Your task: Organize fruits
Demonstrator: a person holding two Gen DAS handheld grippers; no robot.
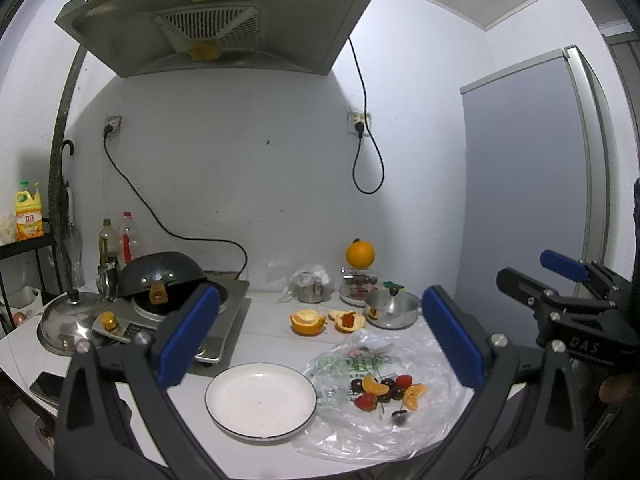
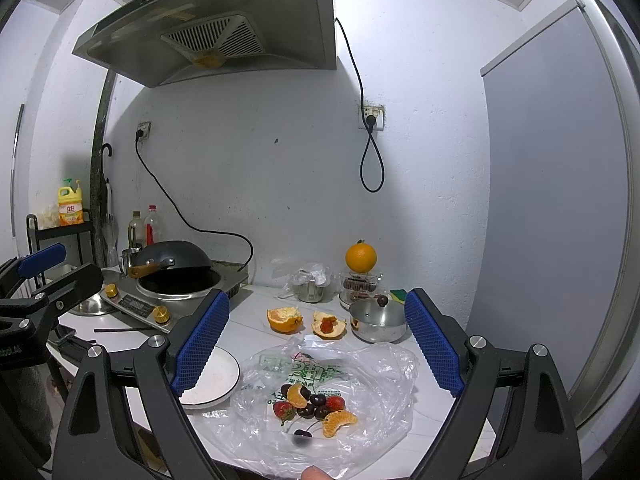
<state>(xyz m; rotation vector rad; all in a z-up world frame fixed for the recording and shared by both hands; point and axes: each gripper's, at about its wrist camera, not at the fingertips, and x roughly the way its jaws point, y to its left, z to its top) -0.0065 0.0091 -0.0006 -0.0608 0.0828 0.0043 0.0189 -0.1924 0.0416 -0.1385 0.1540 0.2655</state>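
Hovering spread wide, both grippers, left (image 1: 320, 336) and right (image 2: 316, 344), grasp nothing; fruit (image 2: 314, 406) lies lower centre on bag (image 2: 380, 368), plate (image 1: 260, 400) beside.

On the black body of the right gripper (image 1: 568, 268), seen at the right edge of the left wrist view, the raised letters "DAS" can be read. On the body of the left gripper (image 2: 44, 264), at the left edge of the right wrist view, a white print ends in "obot.AI"; its beginning is cut off by the frame. The yellow detergent bottle (image 1: 29, 216) on the black shelf carries a red label with two white characters, which look like "立白". The clear plastic bag (image 2: 328, 384) under the fruit has green printing with Chinese characters, but they are too crumpled and small to read.
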